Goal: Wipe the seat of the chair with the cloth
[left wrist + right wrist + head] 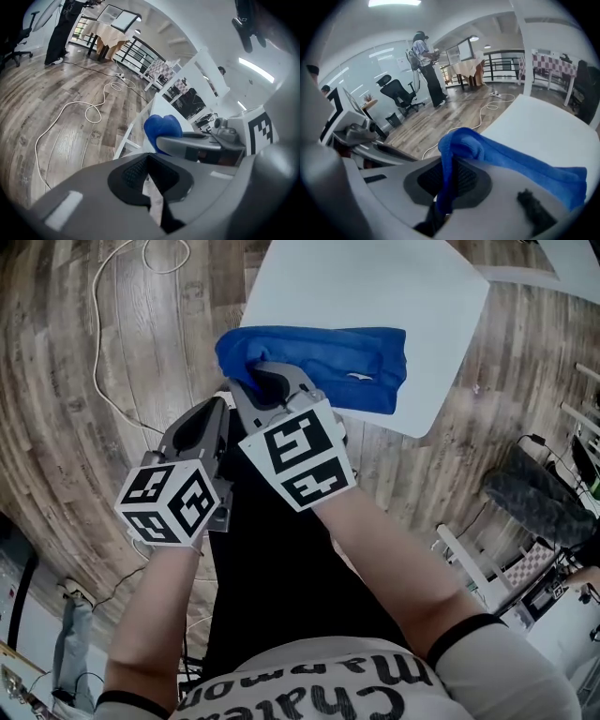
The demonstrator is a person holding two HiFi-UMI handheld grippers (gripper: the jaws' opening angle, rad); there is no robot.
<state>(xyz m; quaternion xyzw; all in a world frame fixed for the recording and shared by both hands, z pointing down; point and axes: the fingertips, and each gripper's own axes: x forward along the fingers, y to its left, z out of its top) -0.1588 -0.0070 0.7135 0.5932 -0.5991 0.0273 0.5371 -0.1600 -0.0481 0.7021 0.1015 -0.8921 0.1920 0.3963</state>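
Note:
The white chair seat (375, 287) lies tilted at the top of the head view. A blue cloth (347, 362) is spread across its near edge. My right gripper (255, 381) is shut on the cloth's left end, and a fold of cloth (454, 150) runs down between its pads over the seat (543, 126). My left gripper (221, 409) sits just left of it, off the seat's edge, shut with nothing in it. In the left gripper view its jaws (150, 180) meet, with the cloth (161, 131) and the right gripper's finger (197, 143) just beyond.
A white cable (112, 362) loops over the wooden floor (56, 381) to the left. Dark gear and a white frame (534, 512) stand at the right. A person (424, 70) and an office chair (396, 93) are far off.

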